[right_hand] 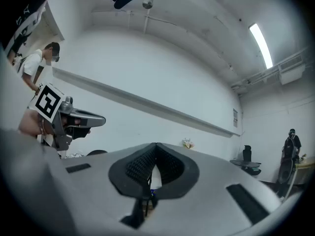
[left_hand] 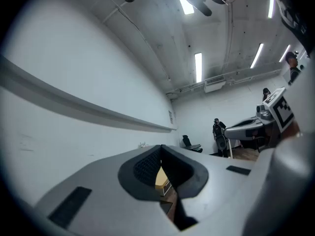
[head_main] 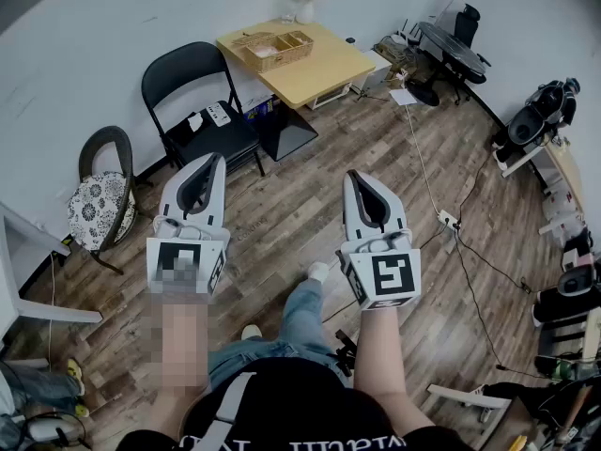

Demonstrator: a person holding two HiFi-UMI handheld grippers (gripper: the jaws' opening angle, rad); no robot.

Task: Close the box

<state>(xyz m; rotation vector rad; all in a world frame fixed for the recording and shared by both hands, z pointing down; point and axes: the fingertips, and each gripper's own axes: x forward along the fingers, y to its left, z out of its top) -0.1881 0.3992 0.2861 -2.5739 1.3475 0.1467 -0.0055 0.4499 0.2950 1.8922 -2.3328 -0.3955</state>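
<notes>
A woven open-topped box (head_main: 274, 50) sits on a small yellow table (head_main: 324, 69) by the far wall, well beyond both grippers. In the head view my left gripper (head_main: 218, 158) and right gripper (head_main: 354, 174) are held side by side in the air over the wooden floor, pointing toward the table. Both have their jaws closed tip to tip with nothing between them. The left gripper view shows its dark pads (left_hand: 147, 166) meeting, with a sliver of the yellow table (left_hand: 161, 177) behind. The right gripper view shows its pads (right_hand: 142, 163) meeting too.
A black folding chair (head_main: 202, 101) stands left of the table, and a chair with a patterned cushion (head_main: 99, 205) further left. A cable and power strip (head_main: 447, 220) run across the floor at right. An office chair (head_main: 455, 40) and equipment line the right side. A person (right_hand: 37, 63) stands at left in the right gripper view.
</notes>
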